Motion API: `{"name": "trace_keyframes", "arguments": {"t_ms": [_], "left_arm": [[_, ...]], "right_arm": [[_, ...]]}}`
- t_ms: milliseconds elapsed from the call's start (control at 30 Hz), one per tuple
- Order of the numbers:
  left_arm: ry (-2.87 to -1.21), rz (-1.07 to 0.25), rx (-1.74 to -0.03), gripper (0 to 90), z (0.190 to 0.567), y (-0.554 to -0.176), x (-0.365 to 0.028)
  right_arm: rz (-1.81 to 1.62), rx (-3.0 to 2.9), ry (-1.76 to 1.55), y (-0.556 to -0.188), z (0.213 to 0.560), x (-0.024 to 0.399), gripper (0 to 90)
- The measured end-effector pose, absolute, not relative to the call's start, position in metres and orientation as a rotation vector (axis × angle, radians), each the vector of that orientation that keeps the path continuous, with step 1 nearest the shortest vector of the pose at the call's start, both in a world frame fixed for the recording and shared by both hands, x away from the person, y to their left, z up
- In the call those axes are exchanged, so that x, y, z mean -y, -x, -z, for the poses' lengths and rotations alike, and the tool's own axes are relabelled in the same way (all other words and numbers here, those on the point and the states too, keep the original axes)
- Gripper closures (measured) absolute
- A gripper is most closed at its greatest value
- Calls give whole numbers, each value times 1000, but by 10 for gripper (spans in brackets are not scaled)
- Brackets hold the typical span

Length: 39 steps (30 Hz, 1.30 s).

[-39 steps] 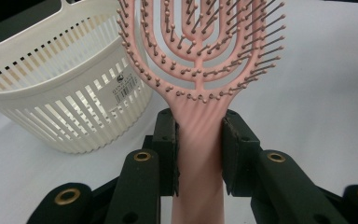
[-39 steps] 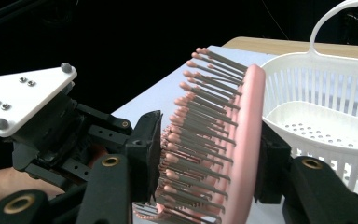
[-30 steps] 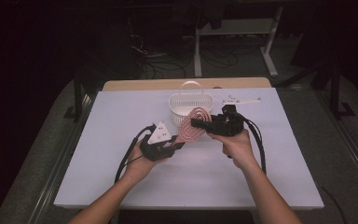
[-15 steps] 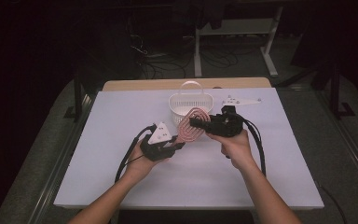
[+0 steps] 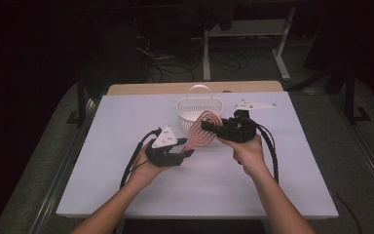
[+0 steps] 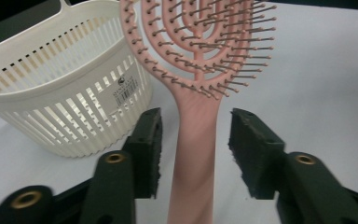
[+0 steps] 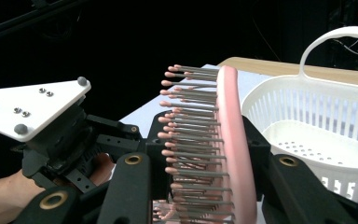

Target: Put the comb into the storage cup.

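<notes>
showing open loops of bristles, the pink hairbrush [image 6: 196, 121] sits clamped in the right claw [image 7: 205, 154], left claw [image 6: 195, 140] just opened off its handle.

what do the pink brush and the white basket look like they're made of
The pink brush looks like moulded plastic with a smooth, faintly satin finish: one even colour, rounded open ribs in the head, thin grey pins with pink ball tips. The white basket also looks like plastic, cream-white and slightly glossy, with thin moulded slats and a printed label on its wall. Neither is certain from looks alone.
</notes>
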State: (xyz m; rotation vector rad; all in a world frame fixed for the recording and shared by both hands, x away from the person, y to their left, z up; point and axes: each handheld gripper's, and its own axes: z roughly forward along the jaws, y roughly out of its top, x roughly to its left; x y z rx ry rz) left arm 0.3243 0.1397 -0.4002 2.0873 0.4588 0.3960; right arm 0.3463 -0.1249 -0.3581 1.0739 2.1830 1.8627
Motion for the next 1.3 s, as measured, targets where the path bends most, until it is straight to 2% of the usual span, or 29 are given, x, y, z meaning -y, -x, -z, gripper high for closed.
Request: {"name": "trace_keyframes", "arguments": {"t_ms": [133, 700, 800, 1300], "left_arm": [[-2084, -329, -455, 421, 398, -327, -142], [-2105, -198, -448, 110, 398, -333, -155], [-2108, -184, -467, 15, 399, -336, -161], [-2164, -161, -520, 0, 417, -330, -206]], "right_arm": [[-1858, -2171, -1076, -346, 358, 127, 632], [-1839, -2148, -1083, -347, 356, 134, 632], [-1839, -2144, -1082, -347, 356, 135, 632], [-1837, -2131, -1085, -348, 355, 138, 632]]}}
